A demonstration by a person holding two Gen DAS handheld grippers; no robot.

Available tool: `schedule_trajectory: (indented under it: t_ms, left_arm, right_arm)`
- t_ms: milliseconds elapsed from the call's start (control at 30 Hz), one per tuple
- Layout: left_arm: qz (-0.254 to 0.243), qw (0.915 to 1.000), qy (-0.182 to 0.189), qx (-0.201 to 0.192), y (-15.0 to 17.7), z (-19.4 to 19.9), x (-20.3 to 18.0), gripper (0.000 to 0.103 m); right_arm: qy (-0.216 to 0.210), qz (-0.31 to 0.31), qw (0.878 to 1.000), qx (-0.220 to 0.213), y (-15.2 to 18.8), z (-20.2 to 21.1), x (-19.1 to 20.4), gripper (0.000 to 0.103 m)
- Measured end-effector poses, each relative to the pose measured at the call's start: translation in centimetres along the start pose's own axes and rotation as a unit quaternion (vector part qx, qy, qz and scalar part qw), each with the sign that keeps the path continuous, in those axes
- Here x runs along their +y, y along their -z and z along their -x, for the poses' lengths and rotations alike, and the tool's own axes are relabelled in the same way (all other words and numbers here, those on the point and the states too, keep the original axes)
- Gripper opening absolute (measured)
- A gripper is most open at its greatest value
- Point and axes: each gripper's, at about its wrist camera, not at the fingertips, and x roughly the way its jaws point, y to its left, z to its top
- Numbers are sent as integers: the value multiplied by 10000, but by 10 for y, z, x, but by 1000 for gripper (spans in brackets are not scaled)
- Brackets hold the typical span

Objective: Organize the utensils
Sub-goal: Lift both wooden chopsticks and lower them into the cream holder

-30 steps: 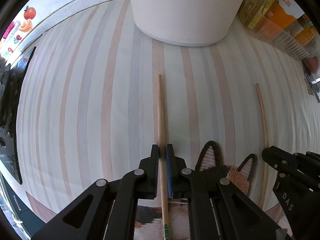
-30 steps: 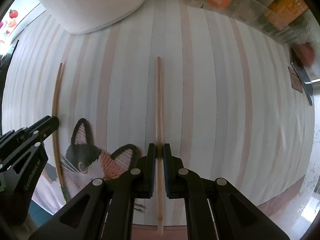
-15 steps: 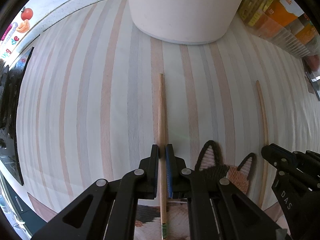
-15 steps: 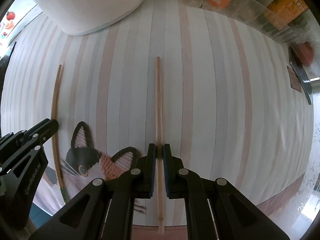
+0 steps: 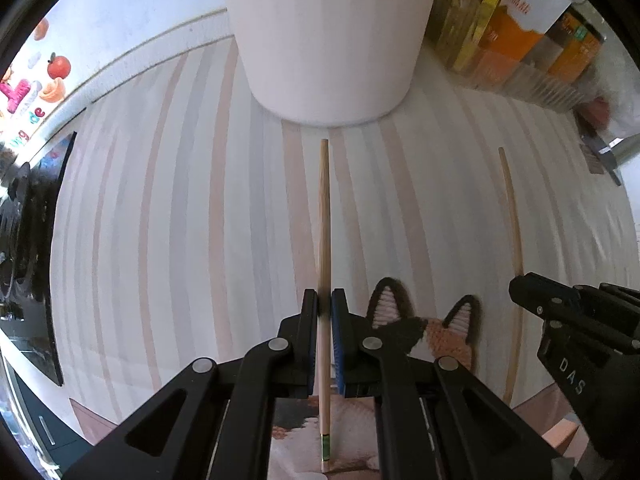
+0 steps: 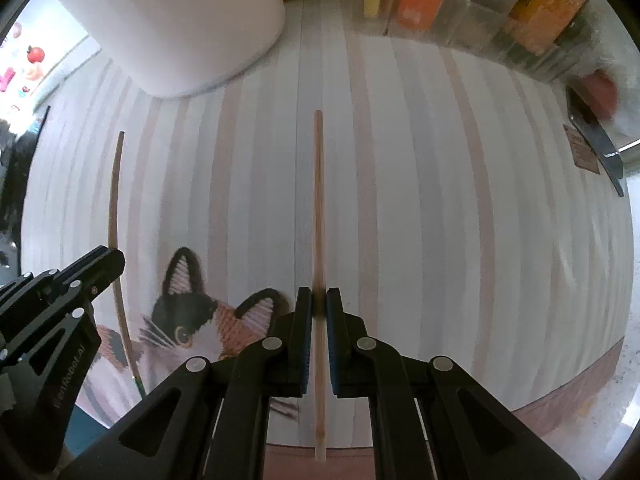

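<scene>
Left wrist view: the left hand-held gripper pinches a thin wooden chopstick with a green-banded end between its black jaws. The chopstick points straight ahead toward a wide white cylindrical container standing on the striped pastel cloth covering the bench; its tip lies just short of the container's base. What the container holds cannot be seen, since only its outer wall shows. At the back right, a clear plastic bin holds orange and yellow cartons standing upright. A cat-face woven mat lies under the gripper. The right hand-held gripper appears at the right edge, closed on a second plain wooden chopstick.

Right wrist view: the right hand-held gripper clamps the second chopstick, aimed forward over the cloth. The white container stands at the upper left, the bin with cartons along the back. The left gripper shows at the left with its chopstick, beside the cat mat.
</scene>
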Motion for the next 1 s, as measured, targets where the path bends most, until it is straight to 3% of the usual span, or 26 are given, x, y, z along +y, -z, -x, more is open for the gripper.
schedule_trajectory:
  t_ms: [300, 500, 633, 800, 1000]
  left_arm:
    - [8, 9986, 201, -481, -9, 54, 2, 4]
    - [124, 9923, 515, -1115, -24, 119, 17, 4]
    - [274, 9812, 876, -1698, -46, 177, 27, 4]
    - [441, 9615, 1213, -2426, -85, 243, 40, 4]
    - [623, 9412, 1103, -3132, -144, 284, 59, 4]
  right_arm:
    - [-363, -172, 9980, -486, 13, 45, -27, 7]
    - [-735, -290, 9912, -1063, 15, 104, -40, 7]
    - [-1086, -436, 9808, -1561, 13, 153, -51, 7]
    - [-1516, -629, 9564, -2416, -9, 230, -61, 7]
    - [-1597, -620, 9265, -3352, -60, 301, -50, 7]
